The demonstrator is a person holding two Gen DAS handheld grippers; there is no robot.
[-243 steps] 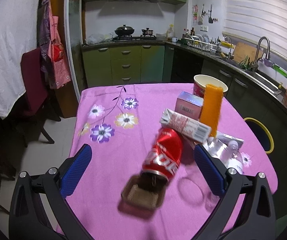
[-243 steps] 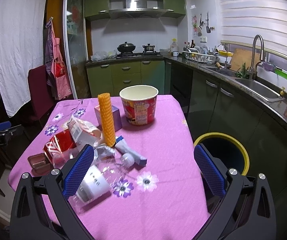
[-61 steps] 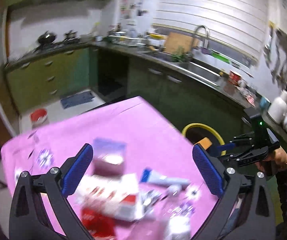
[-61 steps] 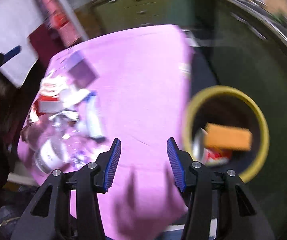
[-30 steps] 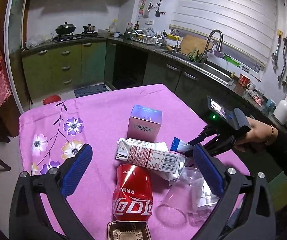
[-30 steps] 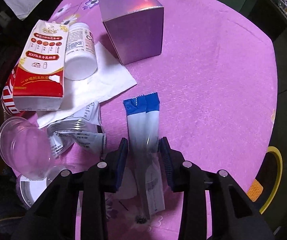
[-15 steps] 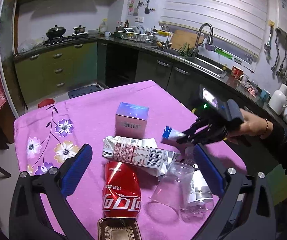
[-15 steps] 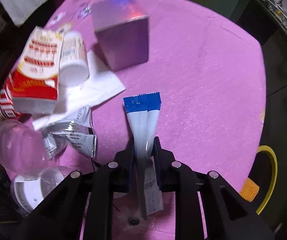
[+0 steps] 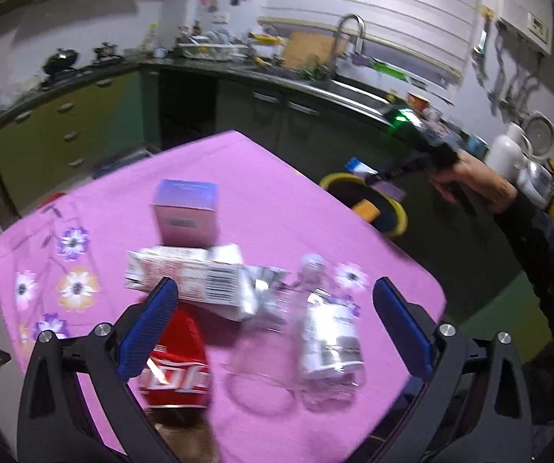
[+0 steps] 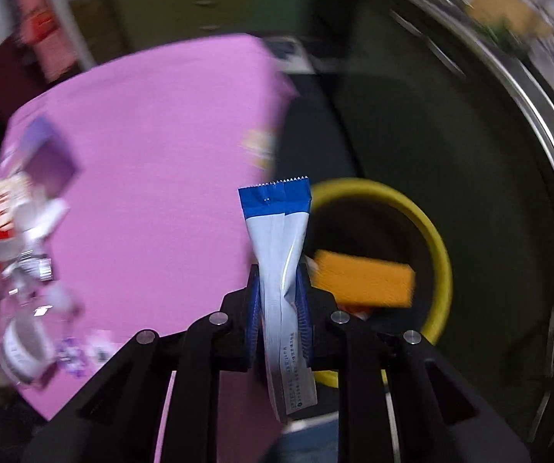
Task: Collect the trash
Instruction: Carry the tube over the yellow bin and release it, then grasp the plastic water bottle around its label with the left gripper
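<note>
**One sachet on its way to the bin, most of the trash not yet collected**

On the left, the left claw (image 9: pixel 275 318) hangs wide open and empty above the pink-clothed worktop (image 9: pixel 261 193). Left to collect there: a purple cardboard box (image 9: pixel 185 212), a red-and-white carton (image 9: pixel 188 281), a crushed red drink can (image 9: pixel 176 370) and a clear plastic bottle (image 9: pixel 330 339). To the right, the right claw (image 10: pixel 278 301) is clamped on a blue-and-white foil sachet (image 10: pixel 280 254), held near the yellow-rimmed bin (image 10: pixel 440 258), which holds an orange block (image 10: pixel 361 279). Motion blur smears the pile; the bin's other contents are hidden.
</note>
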